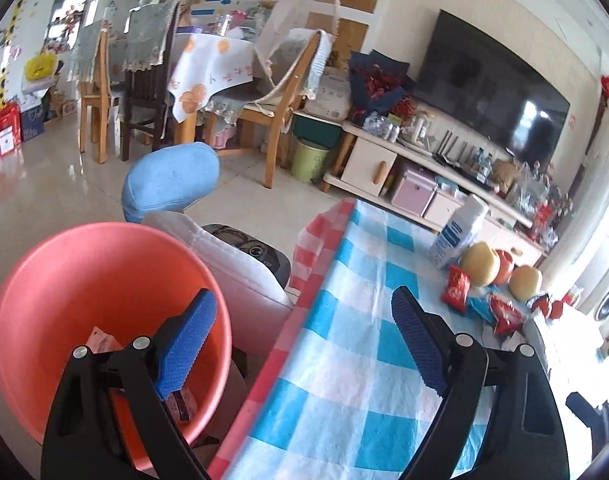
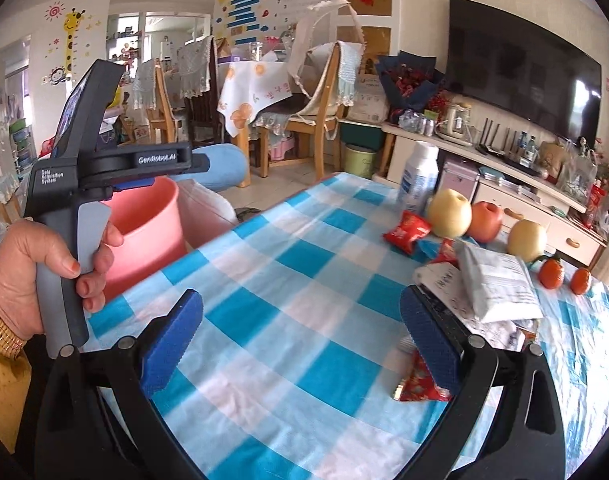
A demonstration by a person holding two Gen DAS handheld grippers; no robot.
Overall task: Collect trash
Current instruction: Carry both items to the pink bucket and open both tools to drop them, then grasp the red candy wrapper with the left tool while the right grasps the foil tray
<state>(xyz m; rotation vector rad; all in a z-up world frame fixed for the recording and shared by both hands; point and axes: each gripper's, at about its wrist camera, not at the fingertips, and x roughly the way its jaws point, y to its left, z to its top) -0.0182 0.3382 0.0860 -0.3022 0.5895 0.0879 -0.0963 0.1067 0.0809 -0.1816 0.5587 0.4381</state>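
Note:
My left gripper (image 1: pixel 304 320) is open and holds nothing. Its left finger hangs over the pink bin (image 1: pixel 104 280) and its right finger over the checked tablecloth (image 1: pixel 344 340). Crumpled wrappers (image 1: pixel 102 340) lie in the bin's bottom. My right gripper (image 2: pixel 302 308) stands wide open above the cloth, with nothing between its fingers. A red wrapper (image 2: pixel 418 384) lies on the cloth just under its right-hand finger. More red wrappers (image 2: pixel 406 232) and a white-grey packet (image 2: pixel 496 284) lie farther right. A hand (image 2: pixel 32 264) holds the left gripper's handle by the bin (image 2: pixel 144 236).
Apples and pears (image 2: pixel 450 214), two small oranges (image 2: pixel 551 274) and a white bottle (image 2: pixel 418 176) stand at the table's far end. A blue cushion (image 1: pixel 170 180) and a white seat (image 1: pixel 232 264) sit beside the bin. Dining chairs and a TV cabinet (image 1: pixel 444 172) lie beyond.

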